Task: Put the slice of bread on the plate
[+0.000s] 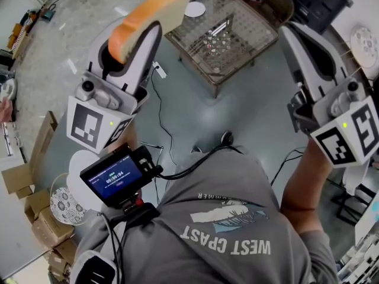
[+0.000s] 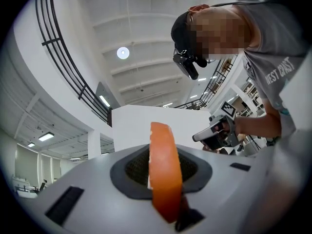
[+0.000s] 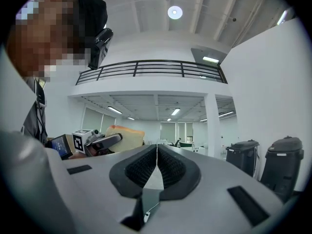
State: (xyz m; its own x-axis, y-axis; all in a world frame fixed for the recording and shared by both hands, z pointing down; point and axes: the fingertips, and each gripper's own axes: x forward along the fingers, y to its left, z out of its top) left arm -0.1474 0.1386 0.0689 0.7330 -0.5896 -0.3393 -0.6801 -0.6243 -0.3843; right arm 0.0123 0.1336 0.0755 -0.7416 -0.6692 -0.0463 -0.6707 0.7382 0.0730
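My left gripper [image 1: 137, 40] is shut on a slice of bread [image 1: 155, 12] with an orange crust and a pale face, held up high at the upper left of the head view. In the left gripper view the slice [image 2: 165, 174] stands edge-on between the pads. The right gripper [image 1: 294, 39] is raised at the right, its jaws shut with nothing between them [image 3: 157, 152]. From the right gripper view the bread [image 3: 127, 136] shows in the other gripper at the left. A small white plate [image 1: 195, 9] lies on a low wire-topped table [image 1: 237, 52] far below.
More plates lie at the lower left [image 1: 66, 205] and on a surface at the far right [image 1: 363, 42]. Cardboard boxes [image 1: 35, 206] and cables [image 1: 160, 120] sit on the grey floor. Two dark bins [image 3: 285, 165] stand at the right of the right gripper view.
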